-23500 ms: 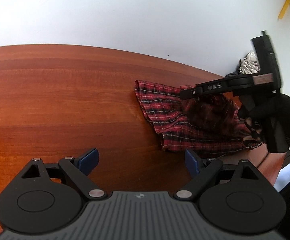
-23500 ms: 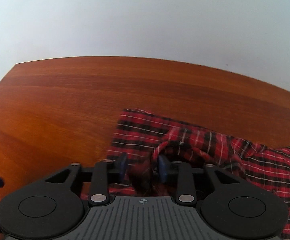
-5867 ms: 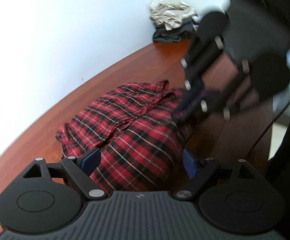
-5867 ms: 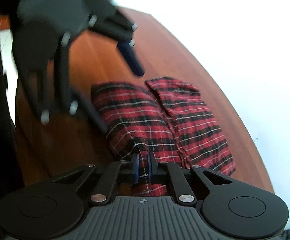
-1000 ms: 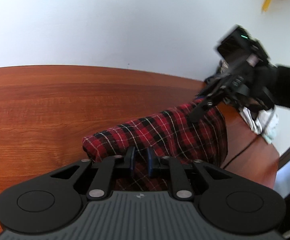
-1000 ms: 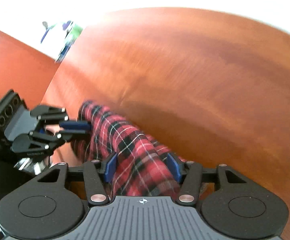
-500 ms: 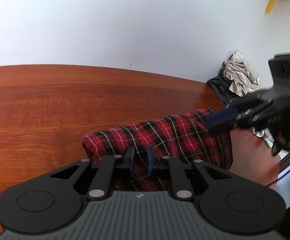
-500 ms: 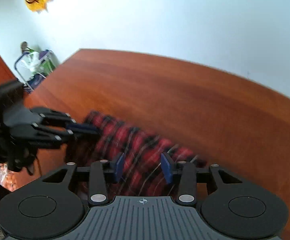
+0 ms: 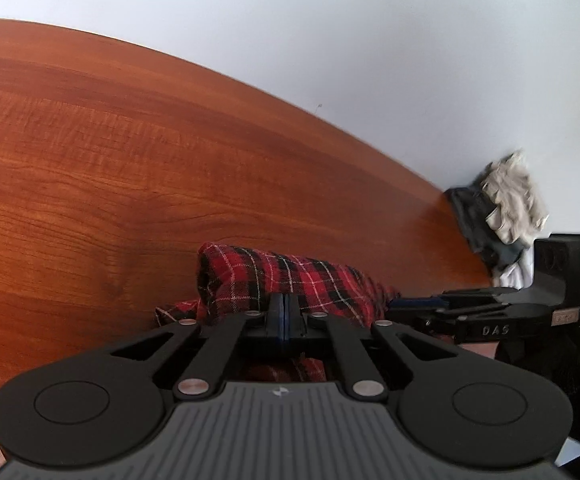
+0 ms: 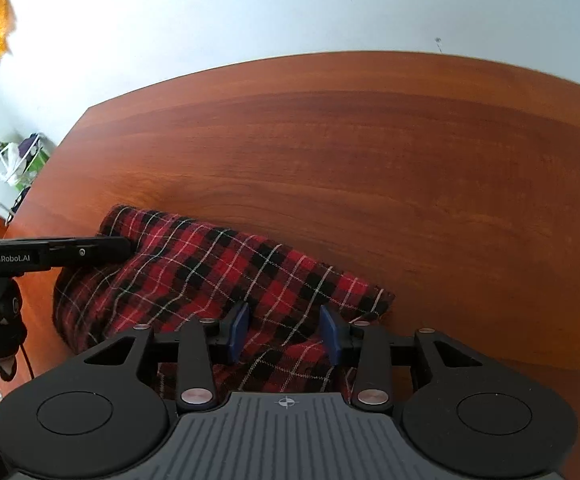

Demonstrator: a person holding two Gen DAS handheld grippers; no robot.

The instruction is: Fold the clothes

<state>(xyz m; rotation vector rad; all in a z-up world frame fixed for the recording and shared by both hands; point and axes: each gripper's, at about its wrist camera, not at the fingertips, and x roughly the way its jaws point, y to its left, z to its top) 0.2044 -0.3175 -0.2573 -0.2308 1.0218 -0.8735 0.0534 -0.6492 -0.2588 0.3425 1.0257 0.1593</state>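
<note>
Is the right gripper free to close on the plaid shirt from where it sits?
Probably yes: the right gripper is open with the plaid shirt lying between its fingers, nothing blocking.

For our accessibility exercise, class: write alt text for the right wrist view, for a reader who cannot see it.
A folded red and black plaid garment lies on a reddish wooden table, with the right gripper over its near edge, jaws open. The left gripper reaches in from the left, its tip at the cloth's far corner. A white wall stands behind.
</note>
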